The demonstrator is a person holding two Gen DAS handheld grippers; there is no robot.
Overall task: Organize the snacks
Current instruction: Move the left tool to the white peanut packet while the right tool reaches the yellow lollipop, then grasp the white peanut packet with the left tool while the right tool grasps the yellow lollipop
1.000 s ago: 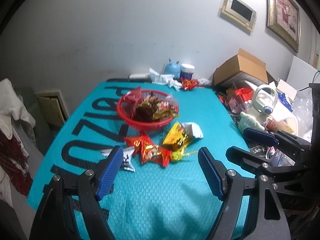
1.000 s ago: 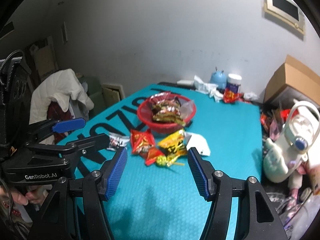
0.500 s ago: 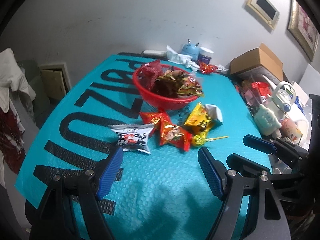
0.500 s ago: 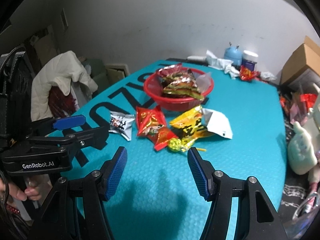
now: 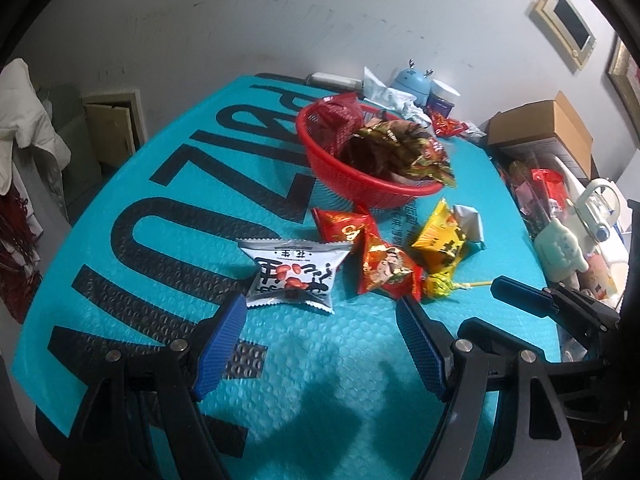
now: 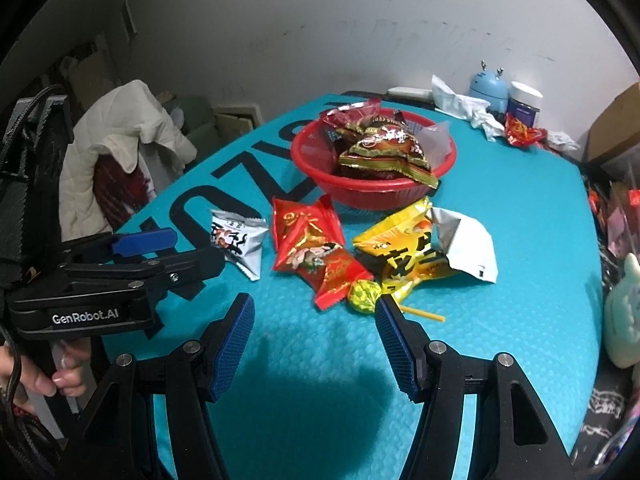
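**Where everything sits on your table**

Your turquoise bubble-textured mat covers the table. Toward its far side stands the red plastic mesh basket, with dark foil snack packs piled in it. Before the basket lies a row of loose snacks: the white peanut packet furthest left, two red foil packets to its right, then the yellow foil packet overlapping a torn silver wrapper. The yellow-wrapped lollipop lies nearest you, touching the red packets. Behind the basket, by the wall, stand a round blue gadget and a white-lidded jar. A cardboard box sits far right.
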